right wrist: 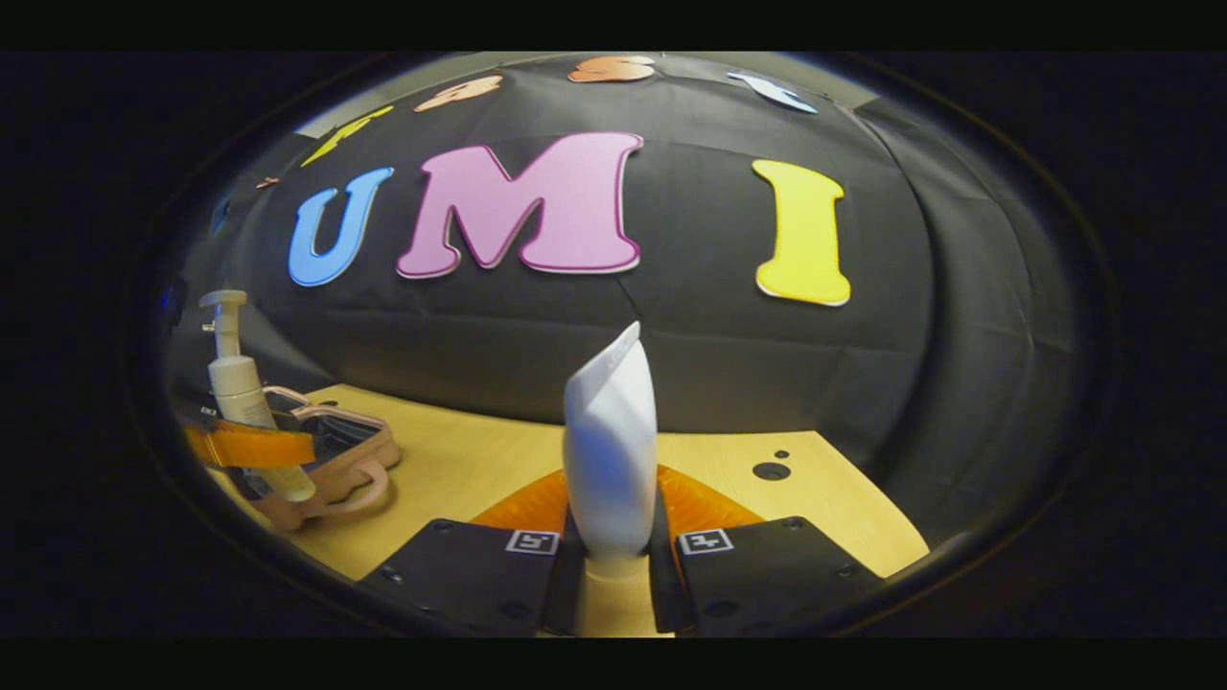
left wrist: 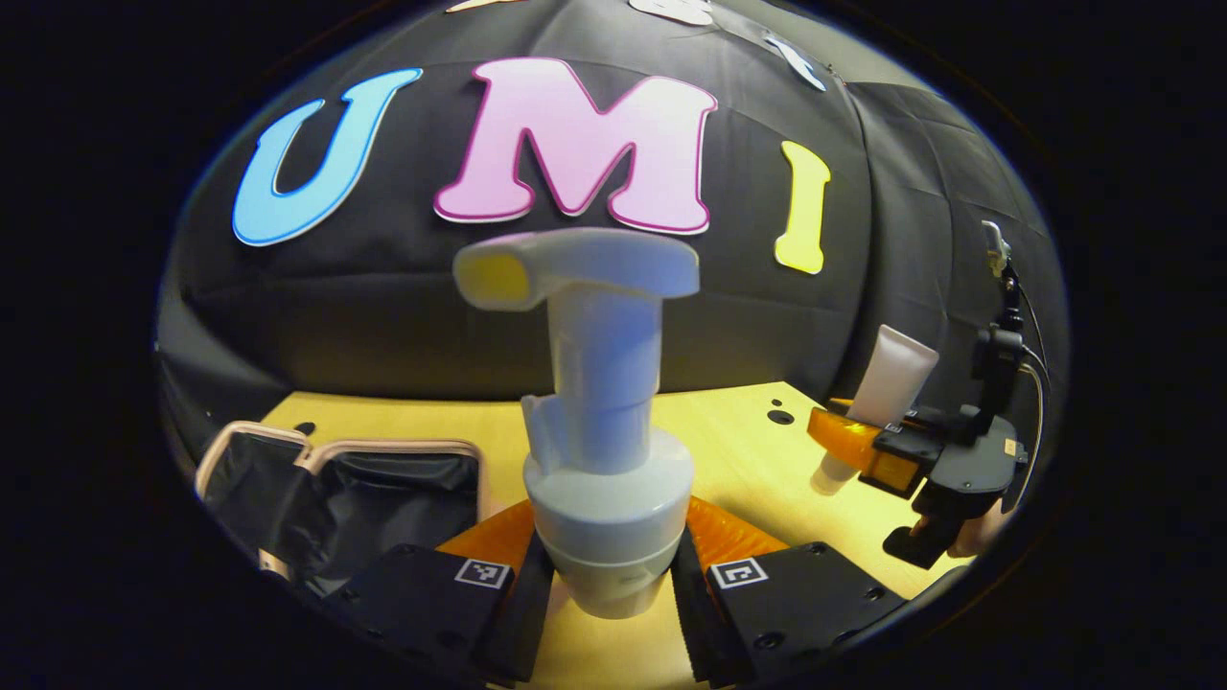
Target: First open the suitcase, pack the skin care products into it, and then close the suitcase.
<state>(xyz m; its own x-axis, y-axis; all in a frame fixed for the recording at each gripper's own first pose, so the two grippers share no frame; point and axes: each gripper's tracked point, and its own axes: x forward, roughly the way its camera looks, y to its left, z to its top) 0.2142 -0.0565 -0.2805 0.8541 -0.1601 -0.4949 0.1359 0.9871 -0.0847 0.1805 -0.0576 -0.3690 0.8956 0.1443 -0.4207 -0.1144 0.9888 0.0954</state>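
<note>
Claw on the left (left wrist: 604,575) is closed snugly around the base of an upright pump bottle (left wrist: 599,422), held above the wooden tabletop (left wrist: 738,450). The right claw (right wrist: 611,556) pinches a white tube (right wrist: 611,450), cap end down, just as tightly. The suitcase (left wrist: 355,498) lies open near the tabletop's left edge, dark lining showing.

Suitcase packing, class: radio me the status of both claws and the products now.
Left claw shut on pump bottle. Right claw shut on white tube. Suitcase open on table, lining bare where visible. Nothing blocking the way.
</note>
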